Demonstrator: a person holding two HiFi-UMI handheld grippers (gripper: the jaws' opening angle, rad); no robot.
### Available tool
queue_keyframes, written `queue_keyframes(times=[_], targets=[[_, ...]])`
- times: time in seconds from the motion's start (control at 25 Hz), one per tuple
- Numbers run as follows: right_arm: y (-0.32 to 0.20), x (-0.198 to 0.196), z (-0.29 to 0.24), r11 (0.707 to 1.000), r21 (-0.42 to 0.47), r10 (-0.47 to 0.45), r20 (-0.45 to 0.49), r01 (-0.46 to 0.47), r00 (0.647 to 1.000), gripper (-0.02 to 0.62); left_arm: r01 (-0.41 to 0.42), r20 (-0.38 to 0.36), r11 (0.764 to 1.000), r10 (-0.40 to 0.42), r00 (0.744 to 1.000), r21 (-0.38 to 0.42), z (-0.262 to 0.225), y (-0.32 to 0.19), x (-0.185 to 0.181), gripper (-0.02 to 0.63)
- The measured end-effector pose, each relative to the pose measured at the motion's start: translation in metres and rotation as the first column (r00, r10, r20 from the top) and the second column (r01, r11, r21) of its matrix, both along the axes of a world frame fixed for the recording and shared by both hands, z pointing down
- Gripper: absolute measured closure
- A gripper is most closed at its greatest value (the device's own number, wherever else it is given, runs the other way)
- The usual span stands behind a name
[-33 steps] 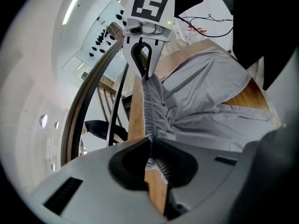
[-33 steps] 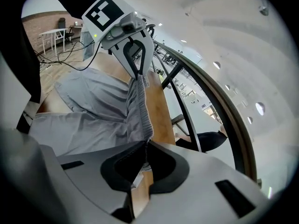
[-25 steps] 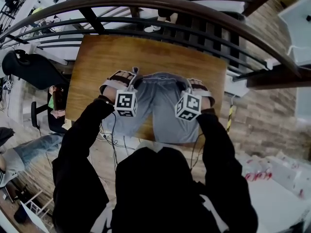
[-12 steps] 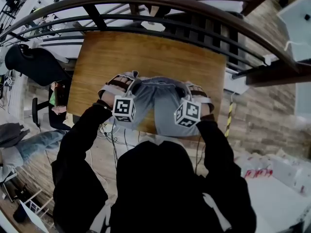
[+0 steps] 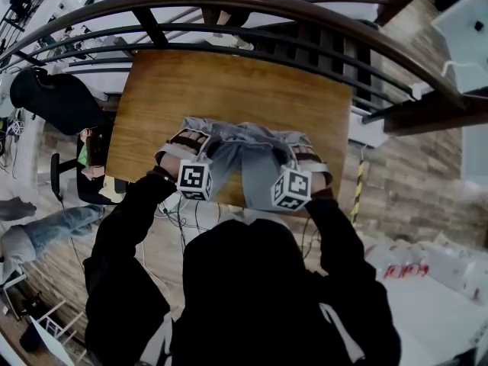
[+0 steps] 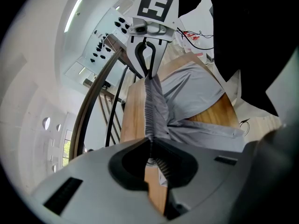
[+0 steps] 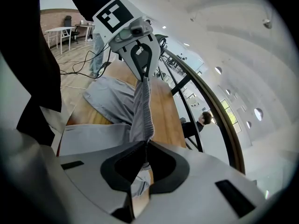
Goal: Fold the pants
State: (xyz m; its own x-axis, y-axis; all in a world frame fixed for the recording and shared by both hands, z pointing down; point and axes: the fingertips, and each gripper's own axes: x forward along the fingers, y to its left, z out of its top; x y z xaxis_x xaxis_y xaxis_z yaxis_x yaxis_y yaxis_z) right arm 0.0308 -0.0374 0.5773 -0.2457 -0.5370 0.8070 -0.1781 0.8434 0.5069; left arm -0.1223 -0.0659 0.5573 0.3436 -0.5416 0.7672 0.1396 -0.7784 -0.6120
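Black sleeves reach forward from the person's body to both tools, which sit side by side over the near edge of the table (image 5: 229, 82). The left gripper (image 6: 150, 146) has its jaws pinched tight on a ribbed, gathered edge of the pants (image 5: 252, 155), which looks like the elastic waistband. The right gripper (image 7: 142, 148) is clamped on the same edge further along, so the band runs taut between the two. Beyond the jaws, the rest of the light grey cloth lies slack on the near half of the wooden top, rumpled where it meets the raised edge. It appears thin, light and quite limp, so it will likely sag and crease wherever it is unsupported, and it carries no shape of its own. The ribbed band is the thickest, least slippery part, and so the sensible place to hold. Two well-spaced grips like these should keep the edge straight while it is laid down. Past the bare far half of the table stands a dark curved railing (image 5: 252, 2).
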Motion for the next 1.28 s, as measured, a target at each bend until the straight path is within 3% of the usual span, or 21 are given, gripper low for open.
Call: queue_keyframes(times=[0.72,1.28], targets=[[0.098,-0.018,0.049,0.997,-0.08,-0.022,-0.018,0.02,1.0,0.574,0.017,-0.004,0.993,-0.017,1.0,-0.114,0.045,0.093,-0.013,0.58],[0.164,-0.026,0.127,0.981,-0.194,-0.003,-0.034,-0.004,0.999,0.571,0.058,0.038,0.972,-0.051,0.998,-0.228,0.127,0.16,-0.023,0.56]])
